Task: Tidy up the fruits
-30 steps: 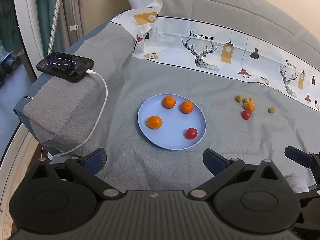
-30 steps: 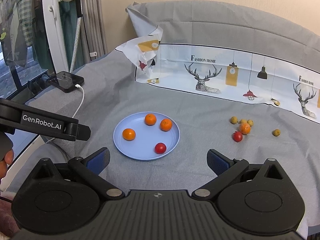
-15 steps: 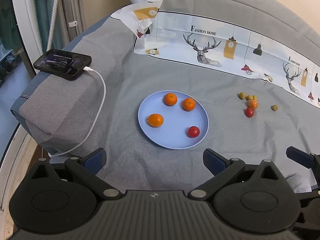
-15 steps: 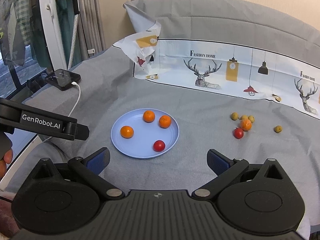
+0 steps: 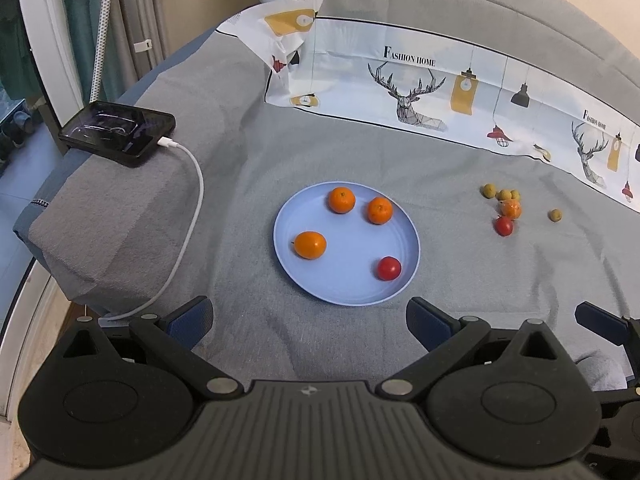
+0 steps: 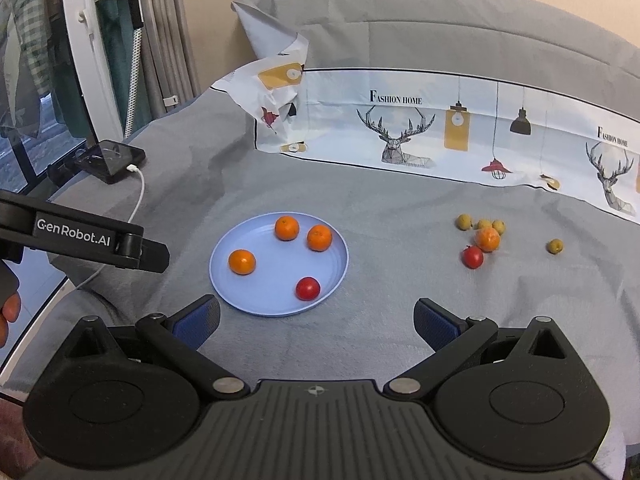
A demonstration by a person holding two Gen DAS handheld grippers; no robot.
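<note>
A light blue plate (image 5: 348, 292) lies on the grey cloth and holds three oranges (image 5: 310, 245) and a red tomato (image 5: 389, 268); it also shows in the right wrist view (image 6: 276, 300). To its right on the cloth lie a loose orange (image 6: 487, 239), a red tomato (image 6: 473, 257) and several small yellow-green fruits (image 6: 484, 224), one set apart (image 6: 555, 246). My left gripper (image 5: 310, 320) is open and empty, just short of the plate. My right gripper (image 6: 316, 322) is open and empty, near the plate's front right.
A black phone (image 5: 118, 133) on a white charging cable (image 5: 188, 236) lies on the raised cloth edge at left. A printed deer-pattern cloth (image 5: 420, 92) runs along the back. The left gripper's body (image 6: 88, 236) juts in at the left of the right wrist view.
Both grippers have moved slightly forward and up; the plate and fruits sit a little nearer in both views. No fruit has moved. Jaws stay open.
</note>
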